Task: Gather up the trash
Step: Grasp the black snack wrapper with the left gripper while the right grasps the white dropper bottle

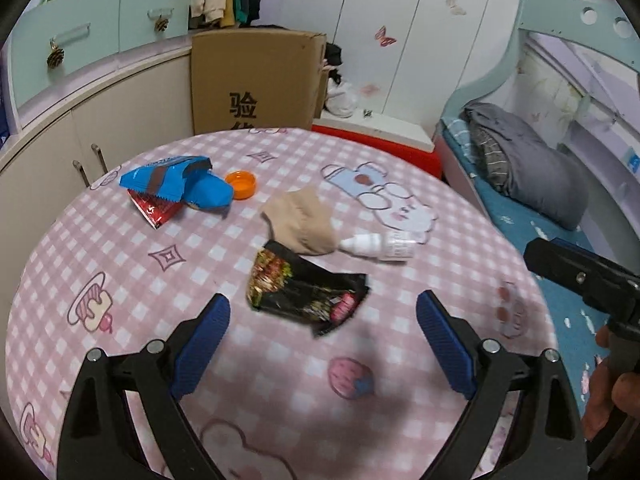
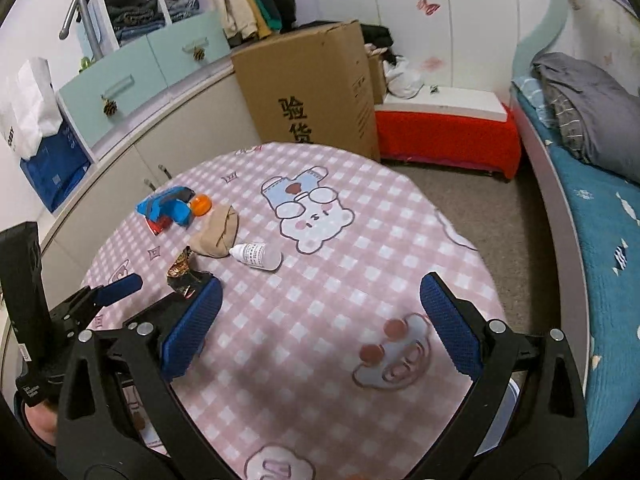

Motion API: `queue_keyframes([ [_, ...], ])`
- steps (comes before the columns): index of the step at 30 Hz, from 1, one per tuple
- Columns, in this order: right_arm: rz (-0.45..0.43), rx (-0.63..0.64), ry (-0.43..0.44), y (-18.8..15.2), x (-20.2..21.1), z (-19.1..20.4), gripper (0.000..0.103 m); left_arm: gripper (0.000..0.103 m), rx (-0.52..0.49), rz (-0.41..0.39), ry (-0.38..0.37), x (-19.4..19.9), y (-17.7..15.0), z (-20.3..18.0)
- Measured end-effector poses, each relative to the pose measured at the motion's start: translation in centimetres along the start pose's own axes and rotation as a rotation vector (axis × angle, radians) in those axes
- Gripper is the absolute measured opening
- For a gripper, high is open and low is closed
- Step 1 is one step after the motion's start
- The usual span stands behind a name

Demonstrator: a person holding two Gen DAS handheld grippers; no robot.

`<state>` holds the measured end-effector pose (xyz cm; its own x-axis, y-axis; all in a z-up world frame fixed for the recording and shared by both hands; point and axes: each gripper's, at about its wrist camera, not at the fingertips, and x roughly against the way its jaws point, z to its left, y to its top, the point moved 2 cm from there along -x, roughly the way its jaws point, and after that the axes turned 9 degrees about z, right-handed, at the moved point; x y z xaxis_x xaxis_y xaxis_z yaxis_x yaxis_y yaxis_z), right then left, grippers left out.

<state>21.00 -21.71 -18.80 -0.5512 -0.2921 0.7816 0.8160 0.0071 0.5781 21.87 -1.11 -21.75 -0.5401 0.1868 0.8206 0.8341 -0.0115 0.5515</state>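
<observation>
left tool (image 1: 323, 322) & right tool (image 2: 320, 300) both spread apart, empty, over bench (image 1: 280, 360). black wrapper (image 1: 308, 290) just ahead of left tool, print too blurred to read. sock (image 1: 302, 220), white bottle (image 1: 384, 245), blue wrapper (image 1: 172, 178), red wrapper (image 1: 154, 209), orange cap (image 1: 241, 185) farther. box (image 1: 256, 80) reads 验.

On the table (image 1: 120, 264), my left claw (image 1: 323, 312) hangs over the near edge with its fingers spread wide, and a snack wrapper (image 1: 306, 290) lies just before it. Behind the wrapper sits a sock (image 1: 300, 220), touching it, and a dropper bottle (image 1: 380, 245) lies at the sock's right. Toward the far left edge, two wrappers (image 1: 176, 184) overlap, with a bottle cap (image 1: 240, 185) just right of them. My right claw (image 2: 320, 304) hovers near the table's right side, equally spread.
</observation>
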Motion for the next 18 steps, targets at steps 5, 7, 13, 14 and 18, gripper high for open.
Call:
queue_keyframes([
  [5,0.049,0.062,0.044,1.4,-3.6,1.2,0.097,0.092,-0.032,0.051,0.007,-2.6,0.8,0.3],
  [7,0.081,0.098,0.062,2.0,-5.5,2.2,0.096,0.092,-0.031,0.074,0.002,-3.4,0.9,0.5],
  [13,0.144,0.159,0.083,2.7,-9.4,4.0,0.062,0.067,-0.02,0.058,-0.055,-3.3,1.1,1.5],
  [14,0.155,0.171,0.081,2.7,-9.9,4.3,0.057,0.066,-0.023,0.059,-0.069,-3.3,1.0,1.8],
  [18,0.146,0.21,0.1,2.3,-9.9,5.1,0.04,0.065,-0.024,0.057,-0.097,-3.0,0.8,2.3],
])
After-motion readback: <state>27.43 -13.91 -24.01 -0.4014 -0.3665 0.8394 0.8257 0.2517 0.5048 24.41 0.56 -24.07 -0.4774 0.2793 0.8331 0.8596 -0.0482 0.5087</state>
